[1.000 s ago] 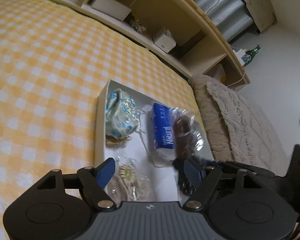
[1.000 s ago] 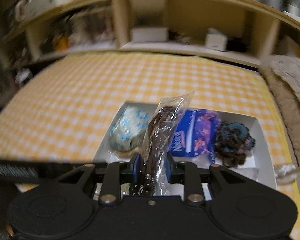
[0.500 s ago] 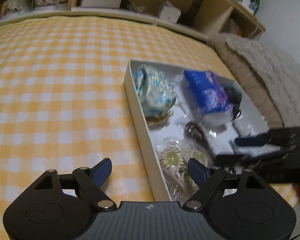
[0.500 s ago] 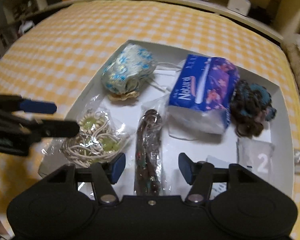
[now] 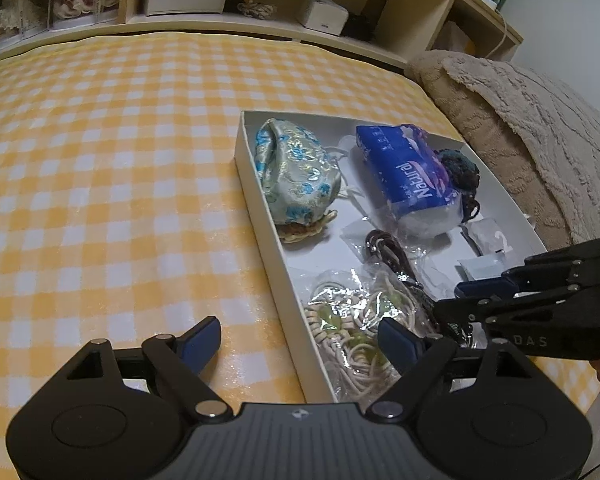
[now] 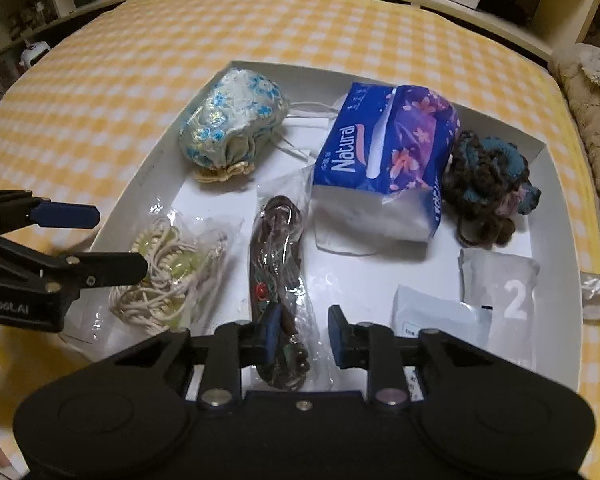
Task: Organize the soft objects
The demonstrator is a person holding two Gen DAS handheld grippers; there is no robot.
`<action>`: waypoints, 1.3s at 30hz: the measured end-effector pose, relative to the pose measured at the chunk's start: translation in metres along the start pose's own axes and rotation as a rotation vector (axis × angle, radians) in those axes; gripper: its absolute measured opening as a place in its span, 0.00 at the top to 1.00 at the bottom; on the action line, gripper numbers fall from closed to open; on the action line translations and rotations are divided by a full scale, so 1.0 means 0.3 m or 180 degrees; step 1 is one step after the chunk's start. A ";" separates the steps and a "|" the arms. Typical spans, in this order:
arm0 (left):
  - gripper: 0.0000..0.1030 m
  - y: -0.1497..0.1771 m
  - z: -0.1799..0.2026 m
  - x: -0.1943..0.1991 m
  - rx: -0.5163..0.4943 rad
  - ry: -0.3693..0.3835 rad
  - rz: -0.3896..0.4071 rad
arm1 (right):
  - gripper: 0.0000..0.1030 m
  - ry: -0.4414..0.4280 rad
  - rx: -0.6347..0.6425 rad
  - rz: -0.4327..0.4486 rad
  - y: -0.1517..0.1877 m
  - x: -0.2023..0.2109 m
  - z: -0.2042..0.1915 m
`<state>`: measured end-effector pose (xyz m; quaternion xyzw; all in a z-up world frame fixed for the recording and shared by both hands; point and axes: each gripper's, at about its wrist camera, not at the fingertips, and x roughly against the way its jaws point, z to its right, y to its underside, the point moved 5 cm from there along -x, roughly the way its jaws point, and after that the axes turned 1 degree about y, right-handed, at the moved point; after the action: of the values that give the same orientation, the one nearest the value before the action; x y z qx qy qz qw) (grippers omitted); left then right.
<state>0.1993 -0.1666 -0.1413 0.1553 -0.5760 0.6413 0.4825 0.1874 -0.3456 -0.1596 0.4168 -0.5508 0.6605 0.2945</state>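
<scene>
Soft objects lie inside a shallow white box (image 6: 556, 208) that sits on a yellow checked cloth (image 6: 100, 92), filling the centre of the right wrist view. At the left edge of that frame the left gripper (image 6: 96, 240) reaches in sideways, its fingers spread apart with nothing between them, hovering over the box's left wall. Just right of it, in the lower left of the box, rests a bagged bundle of cream cord with green beads (image 6: 164, 276). Above that, at upper centre-left, sits a blue-flowered drawstring pouch (image 6: 232, 120). In the middle lies a clear bag of dark brown cord (image 6: 278, 264), its near end between the parted fingers of the right gripper (image 6: 300, 336) (whether the pads touch the bag is hard to tell). Further right stands a blue tissue pack (image 6: 384, 152), then a dark teal-and-brown knitted piece (image 6: 488, 184), touching the pack. At lower right lie small white packets (image 6: 500, 284).
</scene>
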 end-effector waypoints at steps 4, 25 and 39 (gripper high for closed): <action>0.15 0.001 0.013 0.006 -0.0039 0.0012 -0.0009 | 0.74 0.0024 0.0048 -0.0006 -0.002 0.003 -0.012; 0.00 -0.077 0.057 0.291 -0.0206 0.0115 0.0496 | 0.36 0.0043 -0.1015 0.1012 -0.113 0.456 0.036; 0.00 -0.095 0.085 0.506 -0.0364 0.0193 0.0808 | 0.00 0.0373 -0.1332 0.1331 0.033 0.637 -0.071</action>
<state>0.1390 -0.1262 -0.0024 0.0340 -0.6117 0.6678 0.4228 0.0826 -0.3405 0.0019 0.1858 -0.7308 0.6019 0.2628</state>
